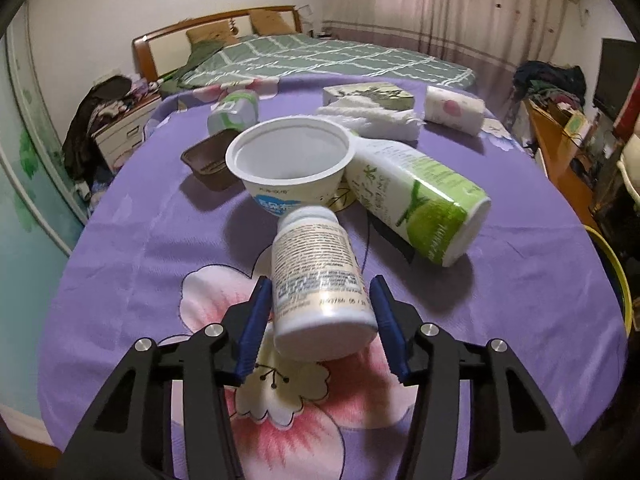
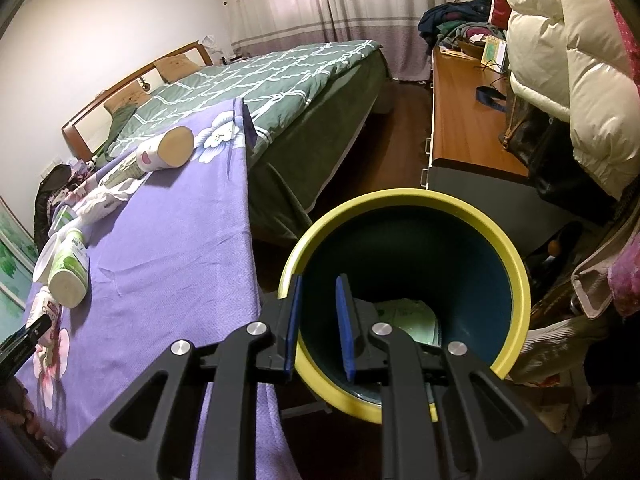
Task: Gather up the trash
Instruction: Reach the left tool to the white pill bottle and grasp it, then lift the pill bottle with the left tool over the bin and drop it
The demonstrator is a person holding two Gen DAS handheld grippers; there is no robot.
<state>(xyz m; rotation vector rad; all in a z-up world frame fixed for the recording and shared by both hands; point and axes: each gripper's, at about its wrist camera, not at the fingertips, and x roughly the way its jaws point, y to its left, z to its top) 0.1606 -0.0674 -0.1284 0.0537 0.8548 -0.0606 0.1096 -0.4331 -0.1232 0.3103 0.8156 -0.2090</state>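
My left gripper (image 1: 320,300) straddles a white pill bottle (image 1: 316,280) that lies on the purple flowered cloth (image 1: 140,248); both blue pads stand beside its base with small gaps, so it is open. Behind it stand a white yogurt cup (image 1: 290,164), a green-and-white bottle on its side (image 1: 416,196) and a brown tray (image 1: 210,162). My right gripper (image 2: 320,300) is partly open and empty, held over the rim of the yellow bin (image 2: 404,204) with a dark inside, beside the table.
Further back on the table lie a small green carton (image 1: 234,112), white tissues (image 1: 372,120), a tissue box (image 1: 370,94) and a pink-spotted roll (image 1: 454,108). A green bed (image 2: 248,80) stands behind; a wooden desk (image 2: 460,112) and coats are at the right.
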